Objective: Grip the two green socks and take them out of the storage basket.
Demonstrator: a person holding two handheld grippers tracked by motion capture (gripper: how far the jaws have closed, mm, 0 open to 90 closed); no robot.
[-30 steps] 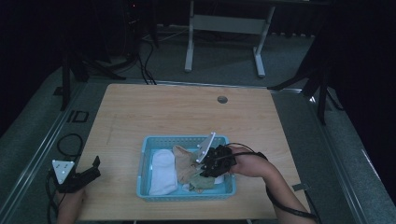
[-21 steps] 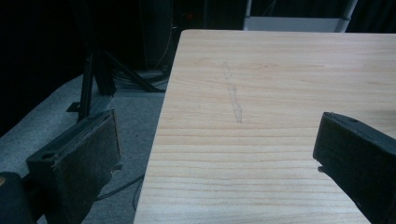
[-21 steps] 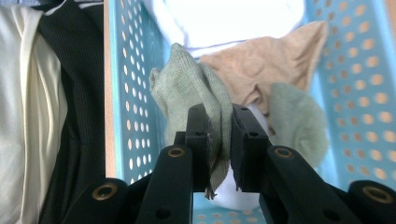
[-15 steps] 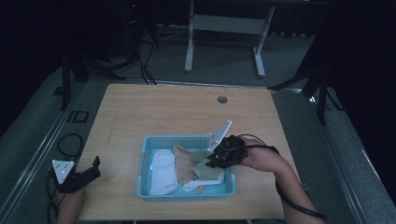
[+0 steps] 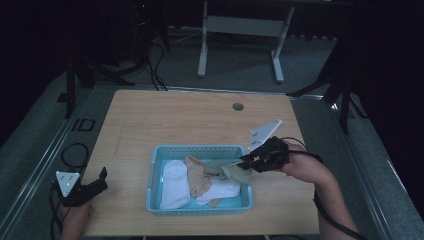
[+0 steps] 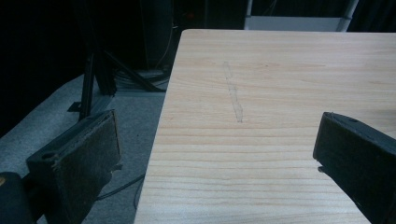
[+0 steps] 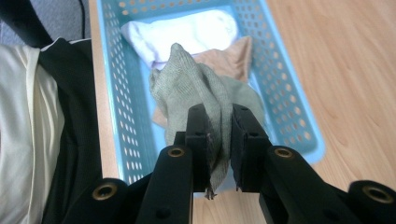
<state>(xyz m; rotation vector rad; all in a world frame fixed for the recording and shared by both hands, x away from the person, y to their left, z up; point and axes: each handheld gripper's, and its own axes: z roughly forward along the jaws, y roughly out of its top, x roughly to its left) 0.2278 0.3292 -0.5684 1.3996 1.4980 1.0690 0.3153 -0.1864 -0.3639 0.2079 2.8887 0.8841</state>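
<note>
A light blue perforated basket (image 5: 156, 159) (image 7: 289, 107) sits near the table's front edge with a white sock (image 5: 174, 182) (image 7: 187, 29) and a tan sock (image 5: 198, 180) (image 7: 236, 53) lying in it. My right gripper (image 5: 243, 160) (image 7: 219, 122) hovers over the basket's right end, shut on a grey-green sock (image 5: 227, 171) (image 7: 196, 91) that hangs into the basket. Far to the left, my left gripper (image 5: 102, 177) (image 6: 219, 154) rests at the table's front left edge, open, with nothing between its jaws.
The wooden table (image 5: 175, 120) (image 6: 280, 84) has a round cable hole (image 5: 238, 106) at the back. A white-framed desk leg assembly (image 5: 240, 30) stands on the floor behind. Cables (image 5: 70, 155) lie on the grey floor left of the table.
My right gripper has drawn back to the right and risen, pulling the grey-green sock up from the pile toward the basket's right end. The left gripper has stayed put.
</note>
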